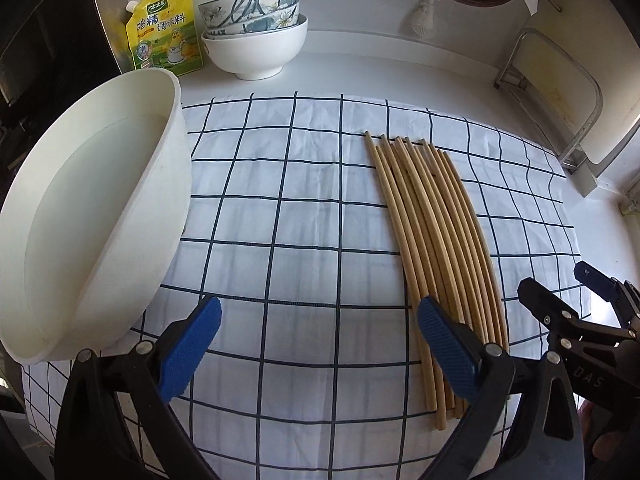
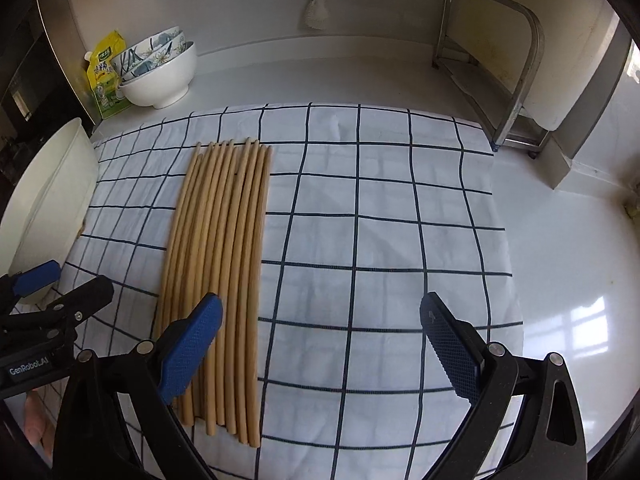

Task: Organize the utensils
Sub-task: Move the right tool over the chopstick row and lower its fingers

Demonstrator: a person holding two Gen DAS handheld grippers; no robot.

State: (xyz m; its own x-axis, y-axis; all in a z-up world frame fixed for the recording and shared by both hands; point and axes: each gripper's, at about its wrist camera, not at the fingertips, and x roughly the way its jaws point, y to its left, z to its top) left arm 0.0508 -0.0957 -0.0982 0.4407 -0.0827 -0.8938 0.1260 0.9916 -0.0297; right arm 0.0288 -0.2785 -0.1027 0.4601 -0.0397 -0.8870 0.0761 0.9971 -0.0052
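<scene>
Several wooden chopsticks [image 1: 436,240] lie side by side in a neat row on a white cloth with a dark grid [image 1: 304,208]. The same row of chopsticks [image 2: 220,264] shows in the right wrist view on the cloth [image 2: 380,240]. My left gripper [image 1: 320,344] is open above the cloth, its right finger over the near ends of the chopsticks. My right gripper [image 2: 320,348] is open too, just right of the row, holding nothing. Each gripper shows at the edge of the other's view: the right gripper [image 1: 560,292] and the left gripper [image 2: 60,284].
A large white basin [image 1: 92,216] stands tilted at the cloth's left edge. Stacked bowls [image 1: 254,32] and a yellow seasoning pouch [image 1: 164,28] sit at the back left. A metal rack [image 2: 492,72] stands at the back right on the white counter [image 2: 568,272].
</scene>
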